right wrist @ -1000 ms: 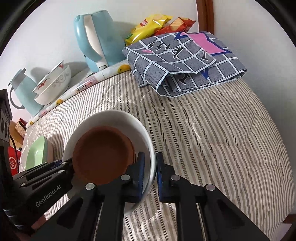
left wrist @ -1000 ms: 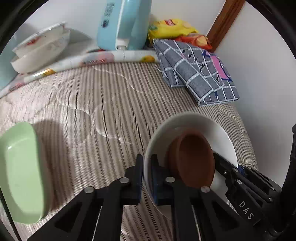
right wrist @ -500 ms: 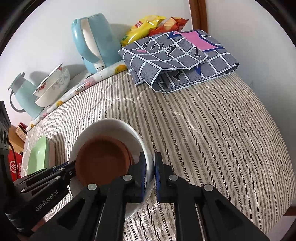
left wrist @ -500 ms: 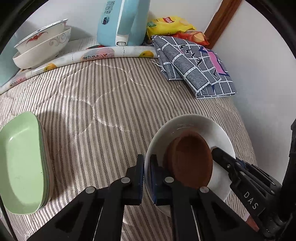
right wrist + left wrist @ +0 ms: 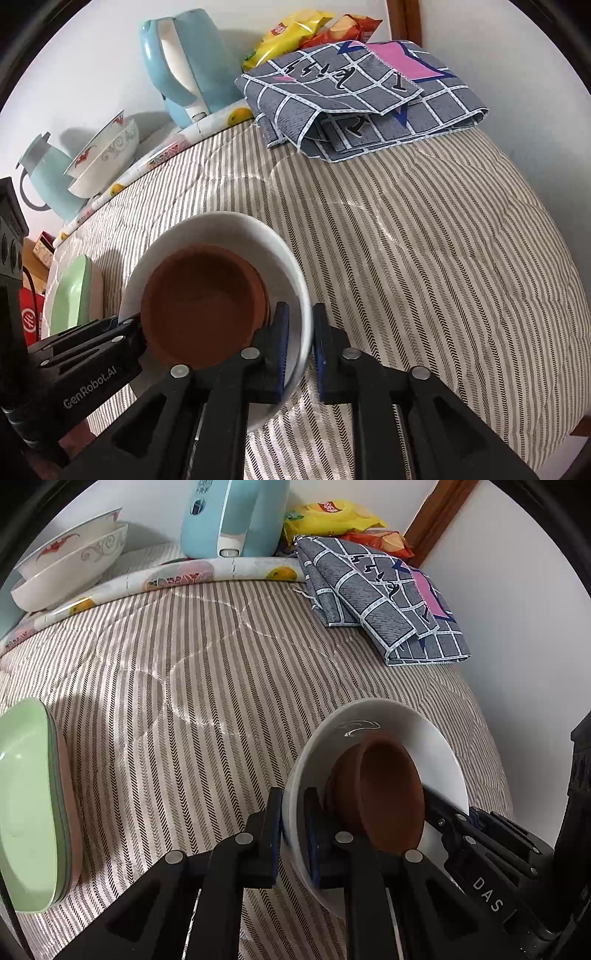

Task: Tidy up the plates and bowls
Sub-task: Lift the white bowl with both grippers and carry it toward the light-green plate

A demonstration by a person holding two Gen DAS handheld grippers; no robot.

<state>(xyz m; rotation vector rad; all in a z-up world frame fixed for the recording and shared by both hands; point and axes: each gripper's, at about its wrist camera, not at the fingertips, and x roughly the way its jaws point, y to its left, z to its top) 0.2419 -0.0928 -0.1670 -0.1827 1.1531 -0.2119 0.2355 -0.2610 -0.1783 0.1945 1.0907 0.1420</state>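
A white bowl point(image 5: 388, 720) with a brown bowl point(image 5: 388, 794) nested inside it is held just above the striped bed cover. My left gripper point(image 5: 293, 801) pinches the white bowl's near left rim, its jaws starting to open with the rim still between the pads. From the other side, my right gripper point(image 5: 299, 314) clamps the white bowl point(image 5: 221, 229) at its right rim, jaws likewise easing open. The brown bowl point(image 5: 203, 302) sits loose inside. Each gripper shows in the other's view, at the opposite rim.
A stack of green plates point(image 5: 26, 805) lies at the left. Patterned white bowls point(image 5: 70, 565) and a blue kettle point(image 5: 236, 513) stand at the back on a fruit-print mat. A folded grey checked cloth point(image 5: 388, 602) and snack bags point(image 5: 332, 513) lie back right by the wall.
Both grippers have kept their hold on the white bowl's rim. The views shifted only slightly, and the bowls stayed in about the same place over the cover.
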